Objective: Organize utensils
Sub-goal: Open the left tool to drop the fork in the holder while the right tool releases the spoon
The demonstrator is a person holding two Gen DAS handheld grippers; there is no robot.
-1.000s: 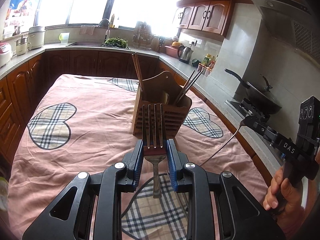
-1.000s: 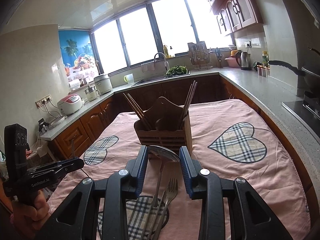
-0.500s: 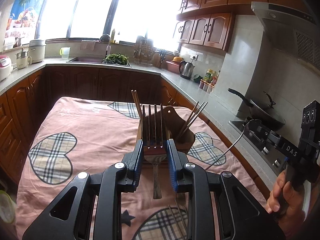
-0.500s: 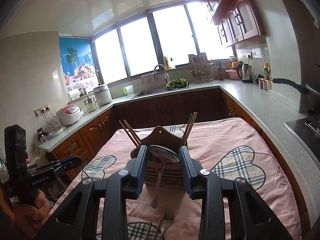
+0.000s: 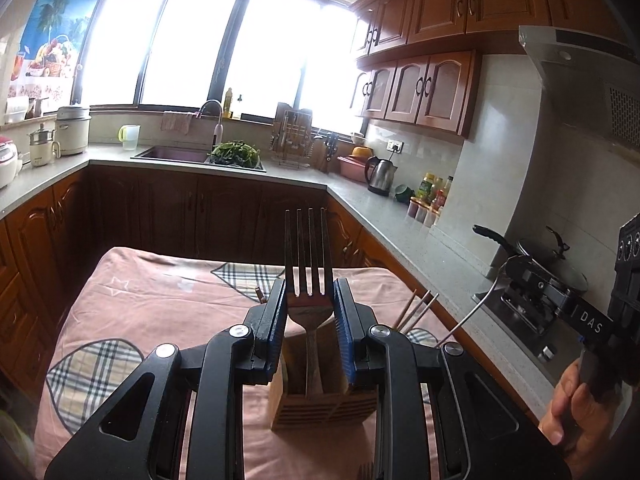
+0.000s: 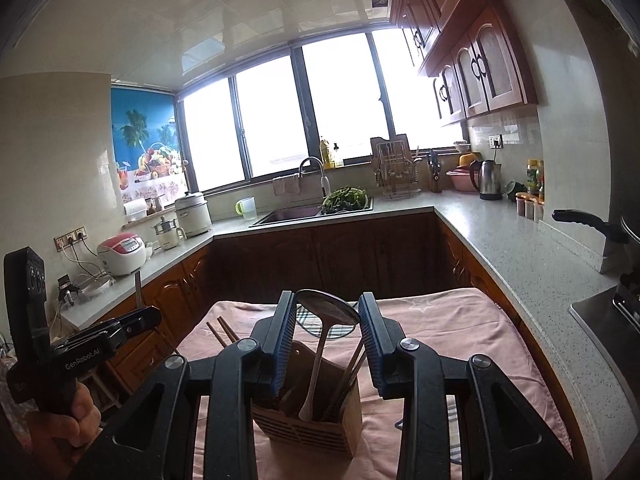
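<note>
The left gripper (image 5: 307, 316) has its jaws clamped on a fork (image 5: 307, 264), tines up at frame centre; the right gripper (image 6: 327, 332) clamps a spoon (image 6: 327, 312) by its bowl. Both handles hang down above the wooden utensil holder (image 6: 312, 424) on the desk (image 5: 168, 304), apparently so they can drop into its compartments.

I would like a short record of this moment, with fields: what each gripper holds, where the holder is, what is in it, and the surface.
left gripper: shut on fork, tines up
right gripper: shut on spoon, bowl up, handle hanging down
wooden holder: stands on the table, below both grippers
in holder: chopsticks
table cover: pink cloth with plaid hearts
</note>
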